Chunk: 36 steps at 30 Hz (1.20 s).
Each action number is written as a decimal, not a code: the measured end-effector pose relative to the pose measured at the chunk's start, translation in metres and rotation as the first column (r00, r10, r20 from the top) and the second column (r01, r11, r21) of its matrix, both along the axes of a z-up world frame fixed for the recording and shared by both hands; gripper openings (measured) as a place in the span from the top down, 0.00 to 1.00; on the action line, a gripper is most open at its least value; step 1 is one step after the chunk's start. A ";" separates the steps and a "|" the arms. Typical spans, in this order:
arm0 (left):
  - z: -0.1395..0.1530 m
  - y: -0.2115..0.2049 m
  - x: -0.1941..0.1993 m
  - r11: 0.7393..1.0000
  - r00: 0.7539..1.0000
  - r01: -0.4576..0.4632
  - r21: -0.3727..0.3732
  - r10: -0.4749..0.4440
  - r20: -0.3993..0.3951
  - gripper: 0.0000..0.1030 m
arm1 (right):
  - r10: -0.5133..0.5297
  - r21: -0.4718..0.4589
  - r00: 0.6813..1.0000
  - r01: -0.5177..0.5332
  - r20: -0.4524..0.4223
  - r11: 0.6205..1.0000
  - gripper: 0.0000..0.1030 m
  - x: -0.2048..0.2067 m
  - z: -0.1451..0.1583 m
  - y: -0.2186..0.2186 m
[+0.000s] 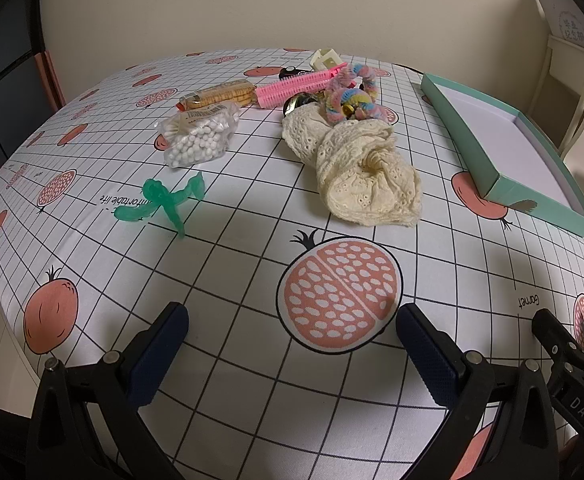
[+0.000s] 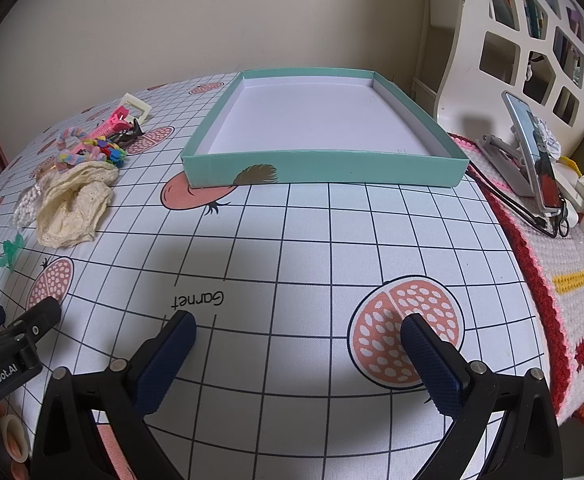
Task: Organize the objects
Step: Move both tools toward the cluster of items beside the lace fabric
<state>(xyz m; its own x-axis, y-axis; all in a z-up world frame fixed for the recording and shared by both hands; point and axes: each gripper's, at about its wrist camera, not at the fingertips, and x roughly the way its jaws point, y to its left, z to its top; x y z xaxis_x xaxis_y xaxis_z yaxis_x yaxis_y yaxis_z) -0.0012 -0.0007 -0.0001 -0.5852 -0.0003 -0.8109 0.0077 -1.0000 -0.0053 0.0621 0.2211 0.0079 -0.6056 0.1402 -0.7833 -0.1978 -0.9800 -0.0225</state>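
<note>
A shallow teal box [image 2: 323,166] with a white inside stands empty at the far right of the table; its near wall also shows in the left wrist view as the teal box [image 1: 487,160]. Loose items lie left of it: a cream lace cloth [image 1: 355,168], a bag of white cotton swabs [image 1: 200,136], a green plastic piece [image 1: 164,200], a biscuit pack [image 1: 220,94], a pink comb clip [image 1: 299,84] and a pastel scrunchie [image 1: 351,94]. My left gripper [image 1: 292,320] hovers open over the near cloth, holding nothing. My right gripper [image 2: 297,328] is open too, short of the box.
The tablecloth [image 2: 292,240] is a white grid with pomegranate prints. Right of the table lies a crocheted mat [image 2: 563,300] with a phone on a stand [image 2: 531,148] and small clutter. A white cut-out shelf [image 2: 531,40] stands behind.
</note>
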 end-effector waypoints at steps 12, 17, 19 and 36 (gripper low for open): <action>0.000 0.000 0.000 1.000 1.000 -0.002 -0.001 0.002 0.001 0.00 | 0.000 0.000 1.000 0.000 0.000 1.000 0.00 0.000 0.000 0.000; 0.000 0.001 0.001 1.000 1.000 0.001 0.000 -0.001 0.006 0.00 | 0.000 0.001 1.000 0.000 0.001 1.000 0.00 0.000 0.000 0.000; 0.000 0.002 0.001 1.000 1.000 0.003 0.001 -0.003 0.015 0.00 | 0.001 0.004 1.000 -0.001 0.002 1.000 0.00 -0.001 0.000 -0.001; 0.107 -0.040 -0.046 0.993 0.997 -0.066 0.102 0.069 -0.025 0.00 | 0.169 0.037 0.971 -0.165 -0.169 0.986 0.00 -0.043 0.132 -0.038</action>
